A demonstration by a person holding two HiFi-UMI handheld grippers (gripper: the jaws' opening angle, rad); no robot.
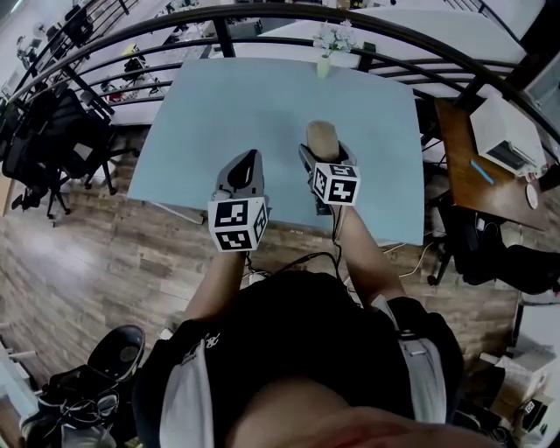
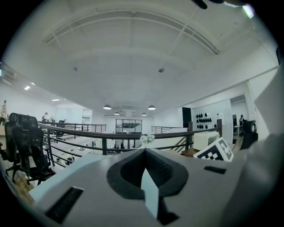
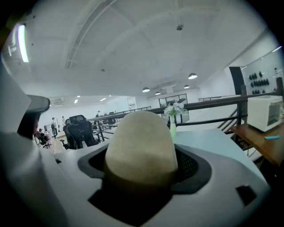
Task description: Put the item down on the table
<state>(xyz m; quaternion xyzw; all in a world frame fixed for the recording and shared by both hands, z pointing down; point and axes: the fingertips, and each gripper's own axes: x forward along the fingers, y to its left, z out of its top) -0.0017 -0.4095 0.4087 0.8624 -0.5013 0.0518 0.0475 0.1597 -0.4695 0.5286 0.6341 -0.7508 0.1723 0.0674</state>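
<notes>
A tan, rounded, egg-shaped item (image 3: 141,146) sits between the jaws of my right gripper (image 3: 142,170), which is shut on it. In the head view the tan item (image 1: 321,136) sticks out past the right gripper (image 1: 325,156) above the pale blue table (image 1: 219,114). My left gripper (image 1: 248,163) hovers beside it over the table's near edge. Its jaws meet in the left gripper view with nothing between them, so the left gripper (image 2: 145,155) is shut and empty.
A small vase of white flowers (image 1: 333,42) stands at the table's far edge against a dark curved railing (image 1: 262,17). Office chairs (image 1: 48,144) are at the left. A brown desk with a white appliance (image 1: 507,140) is at the right.
</notes>
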